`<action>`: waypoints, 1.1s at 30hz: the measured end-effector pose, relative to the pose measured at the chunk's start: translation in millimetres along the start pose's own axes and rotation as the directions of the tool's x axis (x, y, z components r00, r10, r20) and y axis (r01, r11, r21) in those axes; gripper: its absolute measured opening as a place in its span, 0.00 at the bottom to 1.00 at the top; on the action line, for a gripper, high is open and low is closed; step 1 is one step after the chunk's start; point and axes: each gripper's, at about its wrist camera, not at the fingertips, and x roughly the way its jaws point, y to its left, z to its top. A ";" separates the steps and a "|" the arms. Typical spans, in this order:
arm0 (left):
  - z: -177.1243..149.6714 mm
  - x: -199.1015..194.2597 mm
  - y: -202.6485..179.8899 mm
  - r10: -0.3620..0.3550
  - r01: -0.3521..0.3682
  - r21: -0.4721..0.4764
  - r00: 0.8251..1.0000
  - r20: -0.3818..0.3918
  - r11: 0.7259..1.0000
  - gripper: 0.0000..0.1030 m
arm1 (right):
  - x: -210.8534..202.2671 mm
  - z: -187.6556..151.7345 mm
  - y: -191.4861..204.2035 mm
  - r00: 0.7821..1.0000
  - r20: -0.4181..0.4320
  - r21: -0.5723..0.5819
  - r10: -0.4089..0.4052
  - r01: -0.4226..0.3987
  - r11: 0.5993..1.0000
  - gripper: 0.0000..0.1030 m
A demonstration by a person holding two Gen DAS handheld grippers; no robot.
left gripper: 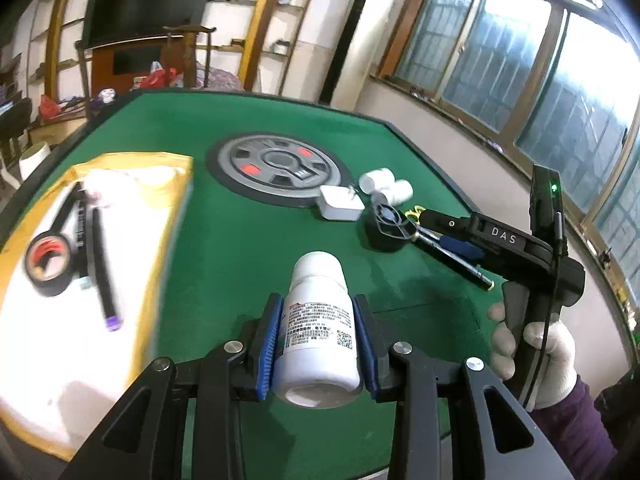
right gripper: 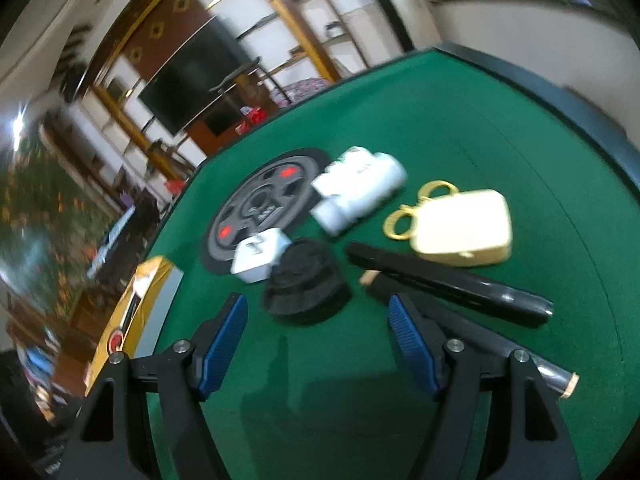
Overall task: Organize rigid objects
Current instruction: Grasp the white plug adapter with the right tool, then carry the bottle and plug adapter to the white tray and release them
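Observation:
My left gripper [left gripper: 318, 304] is shut on a white pill bottle [left gripper: 318, 340] with a printed label, and holds it cap-forward above the green table [left gripper: 248, 248]. To its left lies a yellow-rimmed box [left gripper: 160, 240] with a white inside. It holds a black tape roll [left gripper: 48, 268], a black marker [left gripper: 102, 272] and something white and blurred. My right gripper [right gripper: 316, 302] is open over the felt with nothing between its blue pads [right gripper: 222, 344]. Just ahead of it sits a black round cap [right gripper: 304, 284]. In the left wrist view the right gripper [left gripper: 416, 232] reaches toward that cap [left gripper: 386, 230], held by a white-gloved hand [left gripper: 548, 356].
Around the cap lie a white charger [right gripper: 260, 256], small white bottles [right gripper: 360, 188], a cream case [right gripper: 464, 228] with gold scissors [right gripper: 416, 208], a black marker [right gripper: 452, 280] and another pen [right gripper: 556, 376]. A grey round dial [left gripper: 276, 168] is set in the table's middle.

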 end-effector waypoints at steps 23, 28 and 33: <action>5.1 -43.1 136.6 0.138 -0.122 -0.223 0.989 0.056 0.967 0.35 | 137.5 39.8 98.4 0.913 -0.197 -0.407 -0.356 0.254 0.878 0.58; 2.3 -38.8 160.4 0.187 -0.175 -0.256 0.982 0.023 0.951 0.35 | 132.5 35.6 99.8 0.907 -0.180 -0.434 -0.380 0.273 0.858 0.50; -3.0 -21.9 168.8 0.223 -0.229 -0.232 0.973 -0.052 0.945 0.35 | 120.1 38.4 98.3 0.933 -0.171 -0.377 -0.316 0.234 0.896 0.50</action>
